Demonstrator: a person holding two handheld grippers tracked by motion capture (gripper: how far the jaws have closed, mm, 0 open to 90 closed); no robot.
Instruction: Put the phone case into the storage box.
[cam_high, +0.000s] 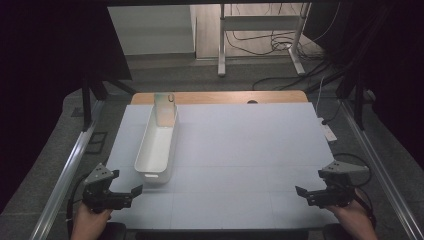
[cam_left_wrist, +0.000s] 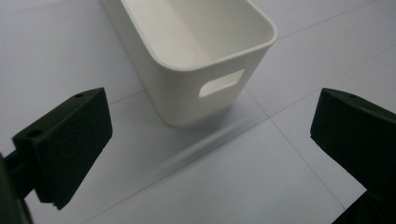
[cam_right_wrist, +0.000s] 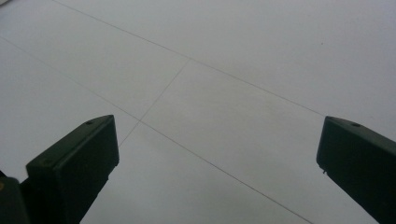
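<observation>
A long white plastic bin (cam_high: 156, 147) lies lengthwise on the left part of the white table mat (cam_high: 240, 150). A pale greenish flat object (cam_high: 165, 109) stands upright at the bin's far end; what it is I cannot tell. My left gripper (cam_high: 126, 182) hovers near the front left corner, just short of the bin's near end, open and holding nothing. In the left gripper view the bin's near end (cam_left_wrist: 201, 60), with its handle slot, sits just beyond the wide-apart jaws of that gripper (cam_left_wrist: 210, 140). My right gripper (cam_high: 311, 183) is at the front right, open over bare mat (cam_right_wrist: 217, 158).
A wooden strip (cam_high: 220, 97) runs along the table's far edge. A white power strip (cam_high: 328, 132) lies off the right edge, and metal rails (cam_high: 67, 175) flank both sides. Cables and a metal desk frame (cam_high: 260, 30) stand on the floor behind.
</observation>
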